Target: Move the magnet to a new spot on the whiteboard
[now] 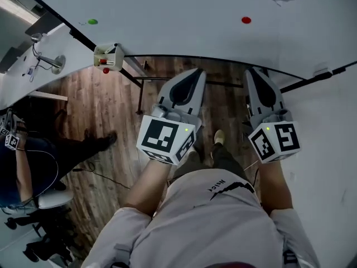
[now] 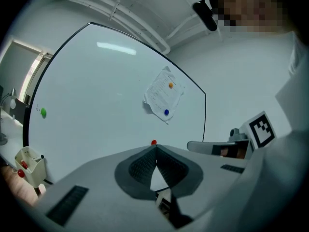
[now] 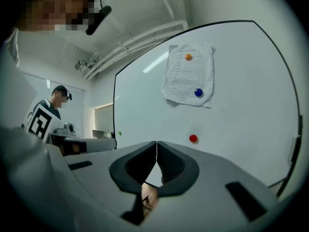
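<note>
The person stood facing the large white whiteboard (image 1: 184, 21), with the left gripper (image 2: 155, 148) and the right gripper (image 3: 157, 143) both held level and drawn back from its surface. Each gripper's jaws met at the tips with nothing between them, so neither carried anything.

The small round red magnet (image 3: 193, 138) sat in the lower right part of the board, below the crumpled white paper sheet (image 3: 188, 76) and well apart from either gripper. It clung to bare board and pinned nothing, which made it the likeliest piece for the task. The round blue magnet (image 3: 198, 93) and the round orange magnet (image 3: 188, 57) were holding the sheet up, and lifting them would probably have let it slip. A round green magnet (image 1: 92, 22) sat alone near the board's left edge, and a small cream marker holder (image 1: 109, 57) hung at the lower left corner.

Whether the red magnet was at its old spot or a new one, the views did not tell. The right gripper stood nearer to it. For any fresh reach, its jaws would have had to part before taking the magnet by its rim.
</note>
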A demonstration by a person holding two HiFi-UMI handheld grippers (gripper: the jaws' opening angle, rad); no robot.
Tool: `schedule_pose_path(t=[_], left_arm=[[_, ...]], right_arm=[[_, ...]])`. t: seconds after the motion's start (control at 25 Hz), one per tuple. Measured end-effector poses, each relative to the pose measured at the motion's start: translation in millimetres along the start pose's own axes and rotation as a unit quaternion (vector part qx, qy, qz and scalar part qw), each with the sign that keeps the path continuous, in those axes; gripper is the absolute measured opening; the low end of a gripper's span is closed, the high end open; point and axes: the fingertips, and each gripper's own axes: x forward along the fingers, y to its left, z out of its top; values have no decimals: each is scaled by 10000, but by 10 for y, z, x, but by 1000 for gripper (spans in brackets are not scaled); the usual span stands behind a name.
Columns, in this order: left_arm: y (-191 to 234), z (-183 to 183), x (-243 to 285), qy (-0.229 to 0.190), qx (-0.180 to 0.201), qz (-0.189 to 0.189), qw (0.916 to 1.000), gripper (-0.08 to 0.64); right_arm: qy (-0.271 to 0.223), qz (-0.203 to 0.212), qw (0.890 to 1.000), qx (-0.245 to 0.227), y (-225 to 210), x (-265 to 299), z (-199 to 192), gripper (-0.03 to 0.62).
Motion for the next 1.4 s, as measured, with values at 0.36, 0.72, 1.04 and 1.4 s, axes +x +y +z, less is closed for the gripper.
schedule_pose_path(t=[0.36,0.72,1.04,1.4], left_arm=[[-202,-59,-447,-12,-26,456,9990,11],[-1312,-311,-936,53,-142,1045,9944,11],[-2266,-779,-1102,463,-106,1330,9900,11],[-2769,-571,-1828,545,206,1221,9908,11]], right_arm=[[-155,1327,9728,1894,37,-568,12,18],[-812,1974,9532,2142,-475,-2006,270,18],[-698,1998,9482,2369,-964,-2701,-96,18],[-777,2477,9496,1754,-19,-3087,-5,18]])
